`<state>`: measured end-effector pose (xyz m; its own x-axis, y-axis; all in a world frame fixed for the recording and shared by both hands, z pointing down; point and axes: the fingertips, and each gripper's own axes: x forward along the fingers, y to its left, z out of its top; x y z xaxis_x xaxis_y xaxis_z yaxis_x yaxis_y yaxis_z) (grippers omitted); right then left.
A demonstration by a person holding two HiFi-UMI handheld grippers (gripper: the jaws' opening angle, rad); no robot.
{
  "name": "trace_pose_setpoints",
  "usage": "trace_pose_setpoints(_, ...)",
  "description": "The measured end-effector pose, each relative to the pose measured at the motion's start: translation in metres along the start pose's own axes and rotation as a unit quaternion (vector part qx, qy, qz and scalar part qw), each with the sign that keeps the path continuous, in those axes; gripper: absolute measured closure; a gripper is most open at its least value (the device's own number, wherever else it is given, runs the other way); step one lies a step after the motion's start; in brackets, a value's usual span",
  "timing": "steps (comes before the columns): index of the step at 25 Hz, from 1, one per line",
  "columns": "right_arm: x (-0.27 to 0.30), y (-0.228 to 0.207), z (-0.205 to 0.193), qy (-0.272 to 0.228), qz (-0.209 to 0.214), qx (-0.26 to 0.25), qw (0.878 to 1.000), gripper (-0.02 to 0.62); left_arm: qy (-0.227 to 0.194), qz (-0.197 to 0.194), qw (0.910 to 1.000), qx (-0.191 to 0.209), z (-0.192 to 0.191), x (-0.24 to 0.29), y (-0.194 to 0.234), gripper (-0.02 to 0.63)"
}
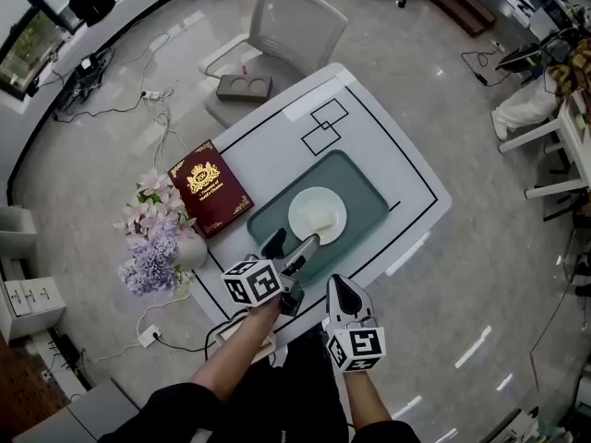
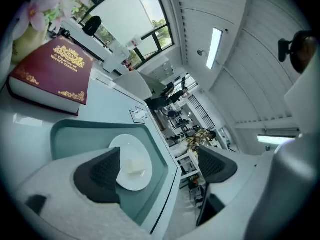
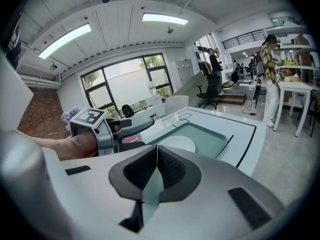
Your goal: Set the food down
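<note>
A white table (image 1: 277, 146) marked with black lines (image 1: 323, 125) carries three things. A teal tray (image 1: 369, 187) lies at its middle, reaching toward the near edge. A dark red book (image 1: 211, 187) lies along the left edge, and a vase of flowers (image 1: 157, 243) stands just beside it at the near-left corner.

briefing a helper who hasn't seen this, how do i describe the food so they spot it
Start at the white table and find the grey-green tray on it. A round white plate sits in the tray, and the food is the small pale lump on it, the only thing on the plate.
</note>
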<state>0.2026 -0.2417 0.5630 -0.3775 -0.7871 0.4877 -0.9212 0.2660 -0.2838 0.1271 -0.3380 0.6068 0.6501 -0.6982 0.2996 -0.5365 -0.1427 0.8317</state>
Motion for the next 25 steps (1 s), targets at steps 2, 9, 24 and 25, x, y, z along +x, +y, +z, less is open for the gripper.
trace_pose_setpoints(2,-0.008,0.007,0.001,-0.008,-0.008,0.002,1.0,0.586,-0.004,-0.009,0.9998,0.016,0.003,-0.013,-0.009,0.112)
trace_pose_setpoints(9,-0.033,0.039,0.006,-0.035,-0.024,0.002,0.999,0.585,-0.001,-0.039,0.9934,0.108,0.003,-0.064,-0.046,0.119)
trace_pose_setpoints(24,-0.074,0.108,0.013,-0.091,-0.041,0.001,0.995,0.586,-0.036,-0.064,0.9473,0.312,0.016,-0.171,-0.075,0.566)
trace_pose_setpoints(25,-0.076,0.113,0.014,-0.095,-0.041,-0.001,0.995,0.586,-0.034,-0.064,0.9437,0.323,0.015,-0.176,-0.076,0.582)
